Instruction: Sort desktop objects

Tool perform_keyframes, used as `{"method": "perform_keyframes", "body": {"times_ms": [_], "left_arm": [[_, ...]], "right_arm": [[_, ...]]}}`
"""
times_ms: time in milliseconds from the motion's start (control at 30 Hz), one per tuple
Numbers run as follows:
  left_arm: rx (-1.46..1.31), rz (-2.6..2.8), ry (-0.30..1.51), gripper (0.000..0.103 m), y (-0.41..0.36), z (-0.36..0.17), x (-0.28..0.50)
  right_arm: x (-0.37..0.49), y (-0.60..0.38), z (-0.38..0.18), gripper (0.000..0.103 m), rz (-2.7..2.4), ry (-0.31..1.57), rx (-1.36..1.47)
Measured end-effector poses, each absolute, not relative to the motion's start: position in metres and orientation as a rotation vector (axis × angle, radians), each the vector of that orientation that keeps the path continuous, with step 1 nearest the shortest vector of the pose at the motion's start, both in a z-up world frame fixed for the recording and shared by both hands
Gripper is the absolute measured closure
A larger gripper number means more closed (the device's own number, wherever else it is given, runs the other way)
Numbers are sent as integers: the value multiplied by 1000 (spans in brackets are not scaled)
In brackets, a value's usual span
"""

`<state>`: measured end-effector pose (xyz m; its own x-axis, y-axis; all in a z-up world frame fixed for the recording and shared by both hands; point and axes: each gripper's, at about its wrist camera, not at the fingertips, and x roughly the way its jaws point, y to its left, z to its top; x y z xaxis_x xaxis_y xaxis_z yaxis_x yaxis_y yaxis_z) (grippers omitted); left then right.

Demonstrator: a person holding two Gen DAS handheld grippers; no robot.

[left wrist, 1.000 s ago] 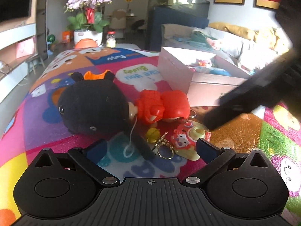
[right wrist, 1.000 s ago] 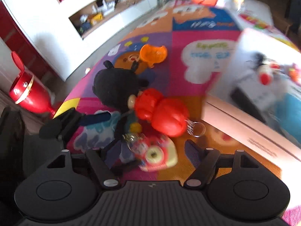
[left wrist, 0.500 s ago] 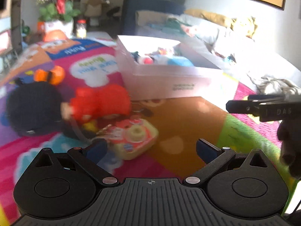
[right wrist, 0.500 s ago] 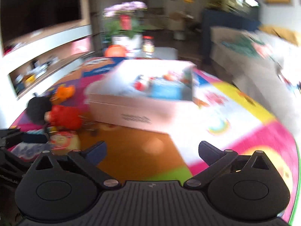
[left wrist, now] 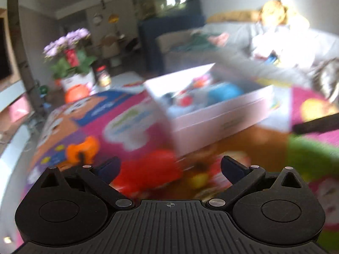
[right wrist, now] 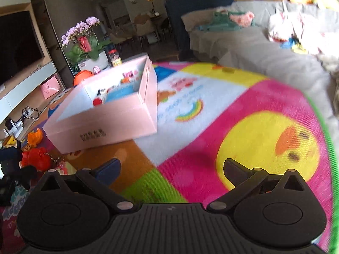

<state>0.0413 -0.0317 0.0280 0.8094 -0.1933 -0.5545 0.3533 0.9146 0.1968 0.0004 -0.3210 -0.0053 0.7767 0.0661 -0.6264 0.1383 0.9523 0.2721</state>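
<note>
My left gripper (left wrist: 169, 168) is open and empty, low over a blurred red plush toy (left wrist: 152, 171) and a pink toy camera (left wrist: 214, 177) on the colourful play mat (left wrist: 131, 122). A small orange toy (left wrist: 83, 149) lies to the left. The pink storage box (left wrist: 222, 114) holding several toys stands behind. My right gripper (right wrist: 171, 170) is open and empty over bare mat, right of the box (right wrist: 110, 124). The red plush (right wrist: 37, 158) and the orange toy (right wrist: 35, 136) show at far left.
A flower pot (right wrist: 89, 50) and a jar (right wrist: 115, 58) stand beyond the box. A grey sofa (right wrist: 264, 48) with clothes and plush toys borders the mat at the right. A TV unit (right wrist: 19, 76) lines the left wall.
My left gripper has swung back left and down over the red plush and toy camera. My right gripper has moved right and looks over the yellow and pink part of the mat.
</note>
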Motion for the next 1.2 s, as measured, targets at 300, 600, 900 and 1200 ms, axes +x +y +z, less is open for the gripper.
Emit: {"method": "perform_keyframes", "body": {"times_ms": [300, 600, 900, 1200], "left_arm": [[432, -268, 608, 18, -30, 11, 69], [277, -369, 718, 33, -33, 24, 52], [174, -527, 781, 29, -56, 30, 9], [159, -207, 707, 16, -11, 36, 34]], "right_arm": [[0, -312, -7, 0, -16, 675, 277], [0, -312, -8, 0, -18, 676, 273], [1, -309, -7, 0, -21, 687, 251], [7, -300, -7, 0, -7, 742, 154]]}}
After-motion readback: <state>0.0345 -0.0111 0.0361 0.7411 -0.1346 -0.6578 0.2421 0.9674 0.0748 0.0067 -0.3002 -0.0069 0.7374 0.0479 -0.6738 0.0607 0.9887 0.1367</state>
